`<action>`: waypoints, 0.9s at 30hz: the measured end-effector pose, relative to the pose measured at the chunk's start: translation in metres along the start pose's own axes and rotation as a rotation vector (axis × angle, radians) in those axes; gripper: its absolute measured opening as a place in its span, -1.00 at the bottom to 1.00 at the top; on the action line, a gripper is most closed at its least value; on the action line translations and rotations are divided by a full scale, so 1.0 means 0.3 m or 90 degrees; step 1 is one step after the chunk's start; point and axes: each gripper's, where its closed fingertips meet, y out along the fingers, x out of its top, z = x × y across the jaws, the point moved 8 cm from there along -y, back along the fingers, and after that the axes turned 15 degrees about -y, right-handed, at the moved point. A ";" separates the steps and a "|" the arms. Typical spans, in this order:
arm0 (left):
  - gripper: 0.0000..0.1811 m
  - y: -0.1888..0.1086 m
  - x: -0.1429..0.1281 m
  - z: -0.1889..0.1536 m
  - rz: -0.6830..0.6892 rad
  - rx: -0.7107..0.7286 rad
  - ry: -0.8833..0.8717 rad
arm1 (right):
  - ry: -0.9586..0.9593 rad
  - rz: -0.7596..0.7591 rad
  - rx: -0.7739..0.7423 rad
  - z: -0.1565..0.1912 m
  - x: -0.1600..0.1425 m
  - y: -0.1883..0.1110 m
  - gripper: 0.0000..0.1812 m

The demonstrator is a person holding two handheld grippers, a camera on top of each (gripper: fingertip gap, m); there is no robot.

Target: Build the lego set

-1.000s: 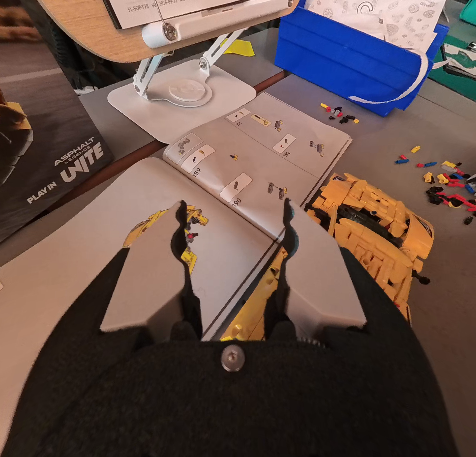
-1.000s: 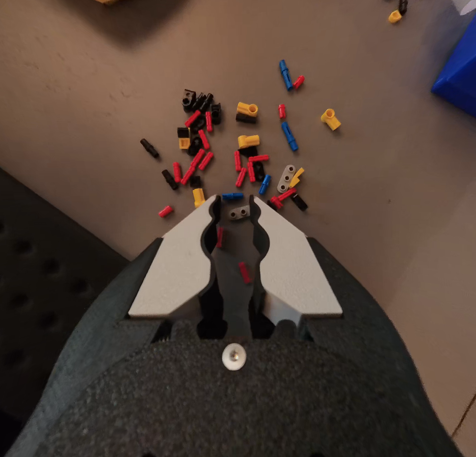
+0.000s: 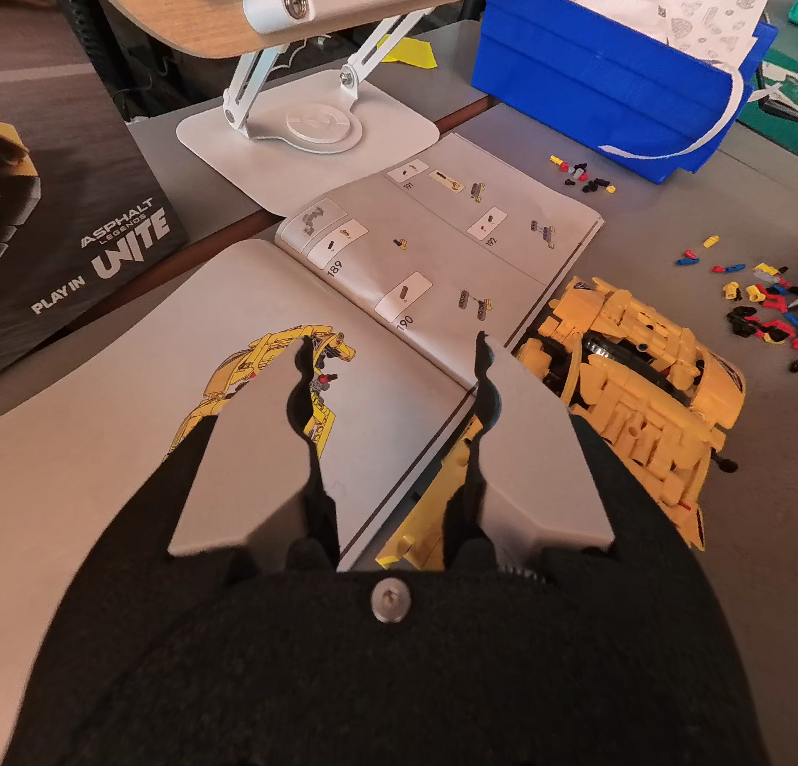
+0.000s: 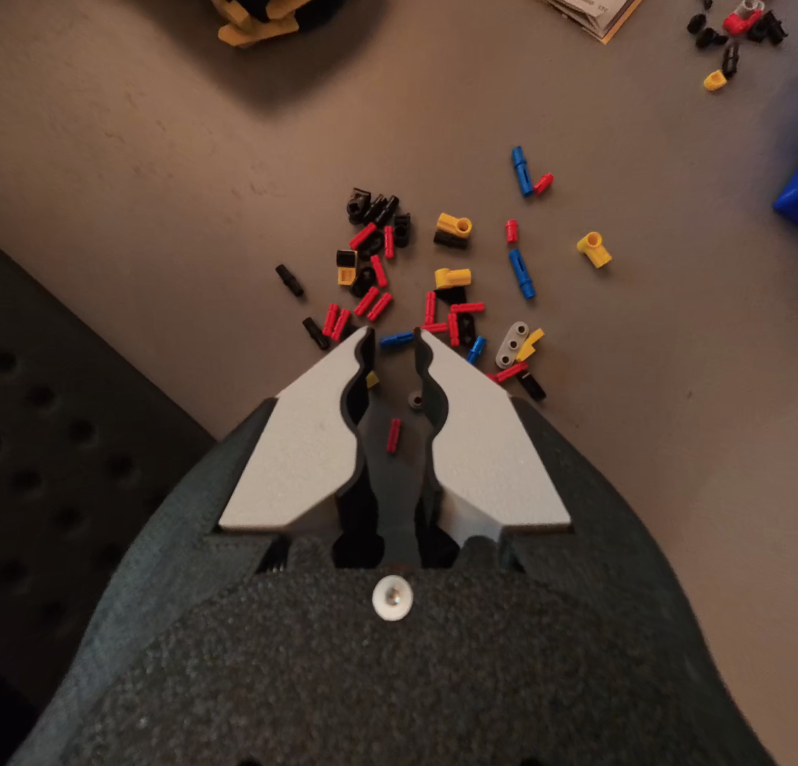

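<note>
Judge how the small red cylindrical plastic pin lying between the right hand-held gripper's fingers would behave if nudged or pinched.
The small red cylindrical plastic pin is round, so it would probably roll sideways when nudged. It looks tiny and smooth, so the right hand-held gripper might let it slip. It is likely stiff and very light.

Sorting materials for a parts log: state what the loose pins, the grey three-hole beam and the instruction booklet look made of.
Loose pins: likely hard moulded plastic, solid red, blue and black, slightly glossy with crisp ridges.
Grey three-hole beam: apparently the same plastic, duller grey, with clean round holes.
Instruction booklet: printed paper, smooth, apparently satin, with stacked page edges at its corner.
</note>
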 end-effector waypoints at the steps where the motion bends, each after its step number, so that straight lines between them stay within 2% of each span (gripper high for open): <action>1: -0.17 0.000 0.000 0.000 0.000 0.001 0.000 | 0.000 0.000 0.002 0.000 -0.001 0.001 -0.84; 3: -0.17 -0.001 0.001 0.001 -0.001 0.001 0.000 | -0.002 0.002 0.005 0.001 -0.001 0.004 -0.91; 14: -0.17 -0.004 0.002 0.002 -0.003 0.003 -0.002 | -0.010 -0.003 -0.014 0.006 0.015 -0.030 -0.91; 17: -0.17 -0.004 0.002 0.003 -0.003 0.004 -0.003 | -0.028 -0.038 0.003 0.024 0.085 -0.042 -0.91; 20: -0.17 -0.006 0.003 0.003 -0.003 0.006 -0.002 | -0.084 -0.086 0.055 0.096 0.206 -0.015 -0.91; 24: -0.17 -0.008 0.002 0.007 -0.003 0.010 -0.001 | -0.125 -0.132 0.170 0.246 0.374 0.113 -0.91; 27: -0.17 -0.009 0.000 0.012 0.000 0.017 0.004 | -0.168 -0.131 0.228 0.333 0.443 0.205 -0.91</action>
